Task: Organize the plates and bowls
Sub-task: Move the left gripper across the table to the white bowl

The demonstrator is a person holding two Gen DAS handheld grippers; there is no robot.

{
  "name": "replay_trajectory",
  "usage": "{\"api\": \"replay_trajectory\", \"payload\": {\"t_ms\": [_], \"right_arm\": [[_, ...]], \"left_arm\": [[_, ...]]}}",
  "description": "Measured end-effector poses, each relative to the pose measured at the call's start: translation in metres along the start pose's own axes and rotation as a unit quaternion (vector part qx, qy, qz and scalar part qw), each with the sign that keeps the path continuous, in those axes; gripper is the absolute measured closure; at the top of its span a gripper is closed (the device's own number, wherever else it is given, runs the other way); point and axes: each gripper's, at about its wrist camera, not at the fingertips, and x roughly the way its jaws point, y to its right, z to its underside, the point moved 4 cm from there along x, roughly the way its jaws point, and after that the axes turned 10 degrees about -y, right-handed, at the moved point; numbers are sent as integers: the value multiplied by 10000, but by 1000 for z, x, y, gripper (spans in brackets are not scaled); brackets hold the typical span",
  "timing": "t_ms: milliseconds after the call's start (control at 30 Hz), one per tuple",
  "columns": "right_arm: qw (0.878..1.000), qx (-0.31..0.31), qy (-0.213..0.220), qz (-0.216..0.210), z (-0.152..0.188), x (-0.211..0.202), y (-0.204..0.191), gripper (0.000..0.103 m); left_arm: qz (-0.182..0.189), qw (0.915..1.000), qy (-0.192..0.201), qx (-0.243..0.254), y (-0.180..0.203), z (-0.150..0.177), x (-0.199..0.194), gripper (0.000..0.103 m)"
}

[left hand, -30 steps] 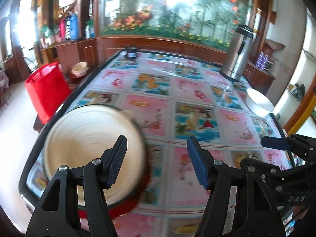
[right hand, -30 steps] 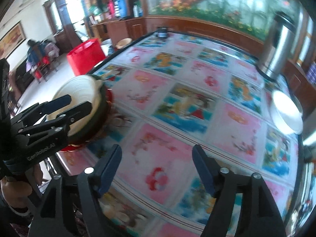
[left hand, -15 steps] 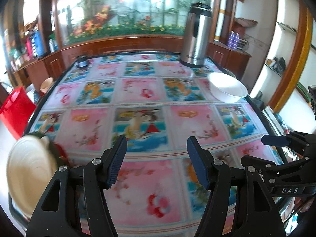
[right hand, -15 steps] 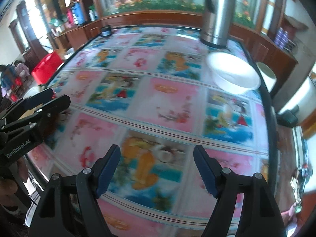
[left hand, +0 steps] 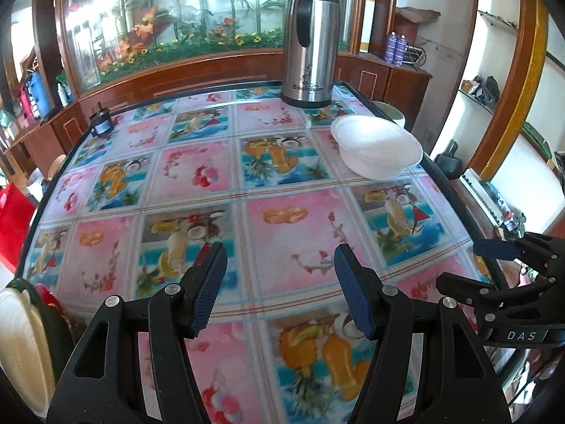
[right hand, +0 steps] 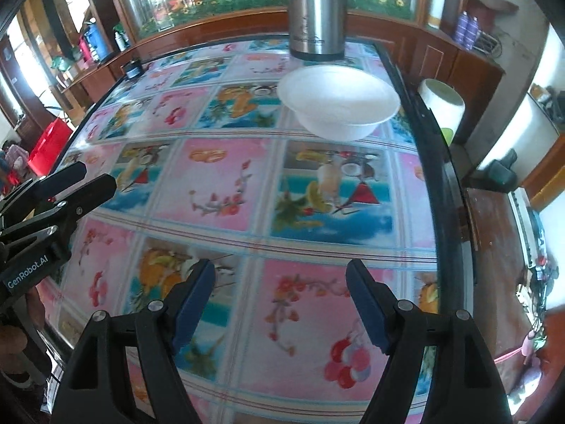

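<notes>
A white bowl [left hand: 378, 146] stands at the far right of the table, near the right edge; it also shows in the right wrist view [right hand: 339, 100]. A cream plate [left hand: 21, 339] on a dark and red stack sits at the table's near left corner, cut off by the left wrist view's edge. My left gripper [left hand: 280, 289] is open and empty above the near middle of the table. My right gripper [right hand: 280, 300] is open and empty, to the right of the left one, well short of the bowl.
A tall steel thermos [left hand: 310, 35] stands behind the bowl at the far right corner. A small dark jar [left hand: 100, 123] sits at the far left corner. The flowered tablecloth [left hand: 282, 212] covers the table. A white bin [right hand: 441, 102] stands beside the table's right edge.
Both grippers have swung right, away from the cream plate stack toward the white bowl. The plate has slid to the left view's edge and the bowl looks nearer. Both stay open.
</notes>
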Motion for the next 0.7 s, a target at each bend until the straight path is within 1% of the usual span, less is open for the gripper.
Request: {"api": "replay_trajectory", "payload": {"t_ms": [300,700], "right_arm": [[9997,228,-28,-21,-5,5,23,26],[9995,287,-55,-78,-9,10,34,26]], "left_arm": [[49,9999,-78,95,17,-9,14,40],[75,9996,-256,56,24,-16,34,40]]}}
